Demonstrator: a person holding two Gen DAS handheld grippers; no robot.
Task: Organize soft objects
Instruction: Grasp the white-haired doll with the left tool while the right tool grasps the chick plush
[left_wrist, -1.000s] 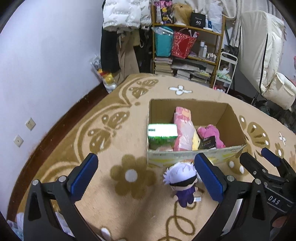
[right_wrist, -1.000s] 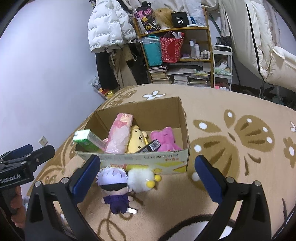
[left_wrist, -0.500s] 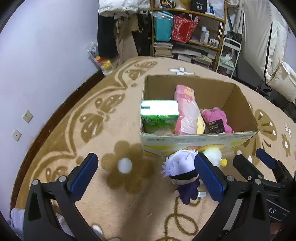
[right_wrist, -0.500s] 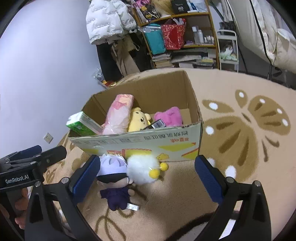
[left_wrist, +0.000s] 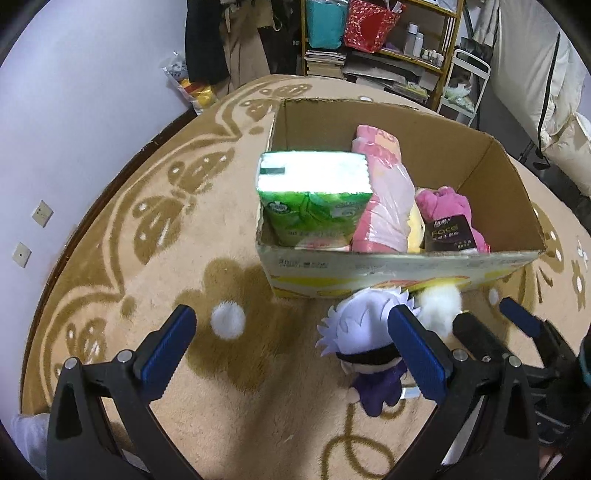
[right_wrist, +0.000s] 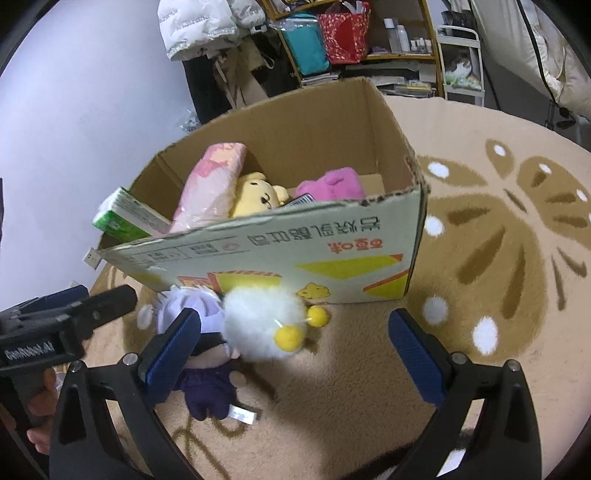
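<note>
STEP: pick up fluffy ball (right_wrist: 264, 325) | LOCATION: rug (right_wrist: 498, 258), touching box (right_wrist: 295, 254) front, doll (right_wrist: 201, 354) at its 9 o'clock | right gripper (right_wrist: 295, 343): spread wide, empty | left gripper (left_wrist: 291, 350): spread wide, empty | METHOD: centre jaws on ball (exclude doll), squeeze gently.

Counted: one cardboard box (left_wrist: 388, 264); inside, one green tissue pack (left_wrist: 314, 192), one pink wrapped pack (left_wrist: 384, 192), one yellow plush (right_wrist: 256, 194), one pink plush (right_wrist: 332, 184). At 6 o'clock of the box, two plush toys are seen: one white-haired doll (right_wrist: 207, 354), one white fluffy plush (right_wrist: 262, 325).
</note>
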